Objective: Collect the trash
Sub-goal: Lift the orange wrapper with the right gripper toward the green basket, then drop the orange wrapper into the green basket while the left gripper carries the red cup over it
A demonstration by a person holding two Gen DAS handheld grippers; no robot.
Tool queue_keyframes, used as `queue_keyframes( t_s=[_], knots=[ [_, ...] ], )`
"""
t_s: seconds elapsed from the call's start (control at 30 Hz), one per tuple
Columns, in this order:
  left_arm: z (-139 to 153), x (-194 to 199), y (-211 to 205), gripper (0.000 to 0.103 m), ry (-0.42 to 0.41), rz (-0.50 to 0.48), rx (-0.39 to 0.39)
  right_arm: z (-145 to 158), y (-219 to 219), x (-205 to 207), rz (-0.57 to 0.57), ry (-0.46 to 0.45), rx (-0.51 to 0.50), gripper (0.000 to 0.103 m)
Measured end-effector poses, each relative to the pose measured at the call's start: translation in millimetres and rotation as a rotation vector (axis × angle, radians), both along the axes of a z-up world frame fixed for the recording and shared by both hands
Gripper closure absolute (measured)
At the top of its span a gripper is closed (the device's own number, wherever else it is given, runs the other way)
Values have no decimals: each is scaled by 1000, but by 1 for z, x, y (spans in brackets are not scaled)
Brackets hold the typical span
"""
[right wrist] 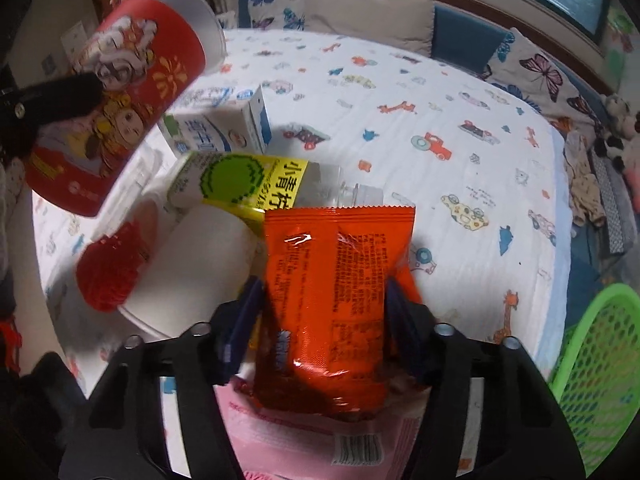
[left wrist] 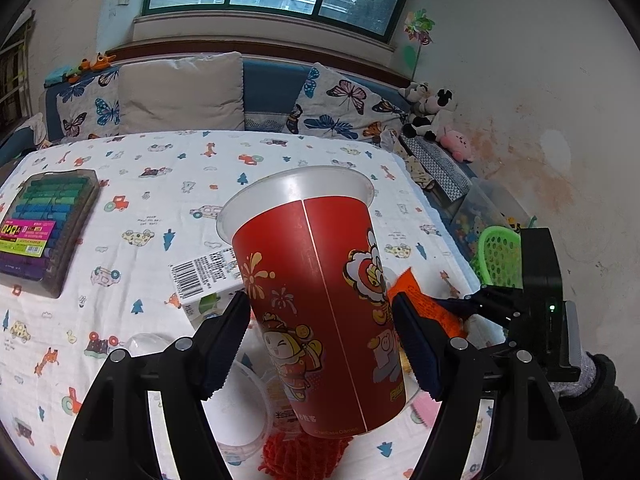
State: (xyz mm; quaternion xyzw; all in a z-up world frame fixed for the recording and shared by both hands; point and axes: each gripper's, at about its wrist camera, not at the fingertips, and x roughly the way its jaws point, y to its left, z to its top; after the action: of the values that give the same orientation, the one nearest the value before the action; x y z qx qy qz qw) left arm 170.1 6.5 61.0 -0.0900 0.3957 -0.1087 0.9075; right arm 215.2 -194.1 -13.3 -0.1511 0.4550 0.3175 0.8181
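The left gripper (left wrist: 320, 340) clamps a red paper cup (left wrist: 316, 300) lifted above the table (left wrist: 160, 184); the right gripper (right wrist: 320, 320) pinches an orange snack packet (right wrist: 336, 296) over the remaining litter. The step in hand appears to be carrying; next, both loads likely need moving to the green basket (right wrist: 592, 364) at the table's right edge.

The left gripper (left wrist: 320, 336) is raised, its jaws clamped on the sides of a tilted cup (left wrist: 320, 300). The right gripper (right wrist: 324, 320) sits beside it, jaws pinching a wrapper (right wrist: 336, 300) upright between them.
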Motion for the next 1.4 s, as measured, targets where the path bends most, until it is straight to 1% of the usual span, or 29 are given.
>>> queue_keyframes(
  t_s=[0.23, 0.33, 0.53, 0.6, 0.73, 0.93, 1.03, 1.2, 1.27, 1.33, 1.37, 1.4],
  knots=[
    [4, -1, -8, 33, -10, -21, 1, 13, -16, -10, -57, -15, 81, 52],
    [6, -1, -14, 33, -13, -38, 8, 23, -27, -17, -86, -28, 127, 57],
    [13, 5, -27, 33, -26, -70, -1, 44, -53, -26, -142, -63, 208, 57],
    [15, 7, -36, 33, -28, -90, 1, 53, -67, -28, -179, -82, 233, 57],
    [21, 12, -57, 33, -37, -139, 4, 66, -96, -29, -252, -112, 238, 57],
    [26, 24, -96, 33, -39, -229, 6, 61, -154, -23, -407, -124, 197, 56],
    [28, 32, -119, 33, -31, -272, 3, 50, -185, -17, -488, -101, 174, 55],
    [32, 42, -162, 33, -33, -343, 13, 30, -226, -7, -591, -66, 136, 53],
    [32, 46, -180, 33, -32, -371, 24, 23, -241, -7, -629, -57, 136, 42],
    [31, 49, -197, 33, -28, -406, 26, 20, -252, -7, -662, -58, 142, 39],
    [29, 53, -209, 33, -25, -422, 34, 18, -259, -8, -681, -59, 144, 34],
    [27, 56, -216, 33, -20, -432, 37, 17, -263, -7, -694, -59, 144, 33]
  ],
)
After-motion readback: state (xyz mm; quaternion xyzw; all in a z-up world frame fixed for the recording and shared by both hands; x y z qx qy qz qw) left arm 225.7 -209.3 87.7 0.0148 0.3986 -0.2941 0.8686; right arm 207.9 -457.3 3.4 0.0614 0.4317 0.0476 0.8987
